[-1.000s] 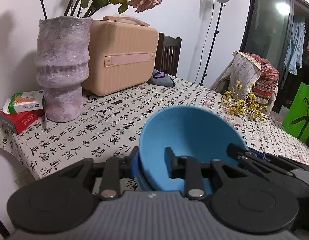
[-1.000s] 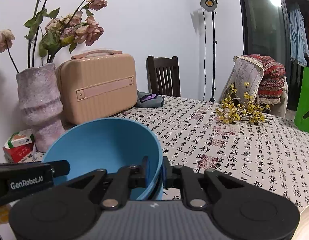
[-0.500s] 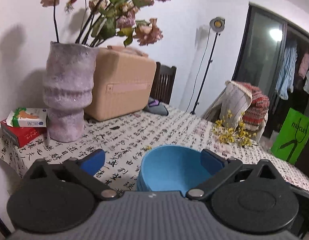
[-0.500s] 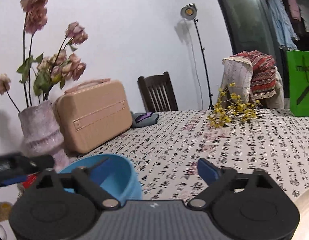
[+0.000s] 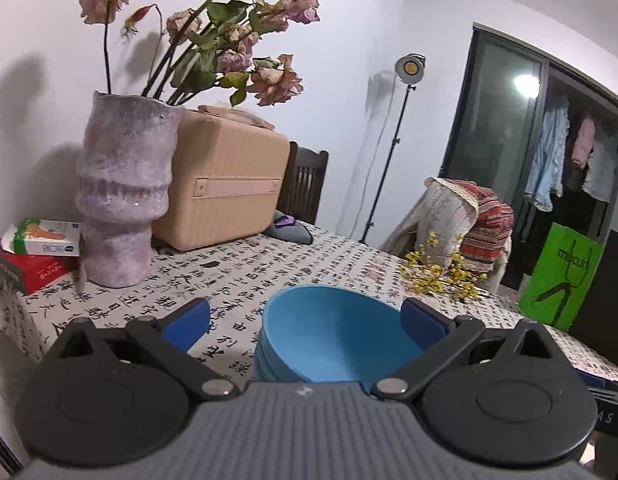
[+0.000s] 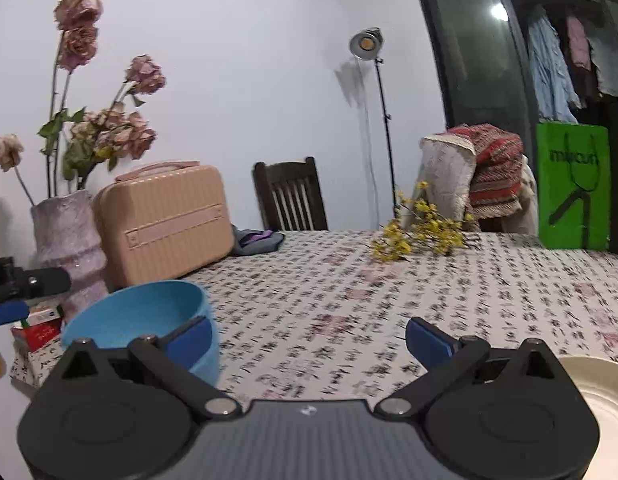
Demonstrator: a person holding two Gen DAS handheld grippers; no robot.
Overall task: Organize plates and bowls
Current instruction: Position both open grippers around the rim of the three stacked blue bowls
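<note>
Both pairs of jaws stand spread wide, having just been opening, and neither presses on anything. Between the blue pads of the left gripper (image 5: 305, 322), low in the middle of the left wrist frame, sits the stack of blue bowls (image 5: 329, 340) on the calligraphy-print tablecloth (image 5: 237, 276), its rim free of both pads. From the right wrist, the right gripper (image 6: 307, 334) frames only bare tablecloth; the bowls lie at lower left, partly behind its left pad. At the lower right edge shows the rim of a cream plate (image 6: 601, 384). A mottled lilac vase (image 5: 121, 196) of dried roses and a peach hard case (image 5: 225, 184) stand at the left, by the wall.
</note>
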